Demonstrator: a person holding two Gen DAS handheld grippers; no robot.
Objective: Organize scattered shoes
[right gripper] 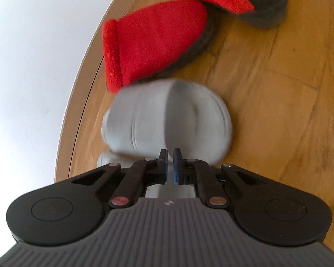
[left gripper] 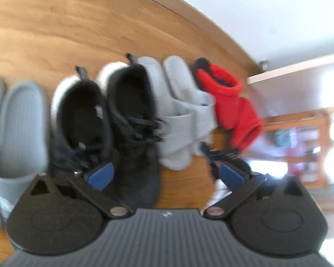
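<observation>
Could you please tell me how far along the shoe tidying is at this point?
Mostly done: the black sneakers and grey slides stand in a row along the wall. In hand: the right hand-held gripper is shut on a grey slide. Left: the red slippers look askew; the left hand-held gripper is open.

Left wrist cam looks down the shoe row from near; right cam sits close over grey slide (right gripper: 167,120); both catch red slippers (left gripper: 231,102).
</observation>
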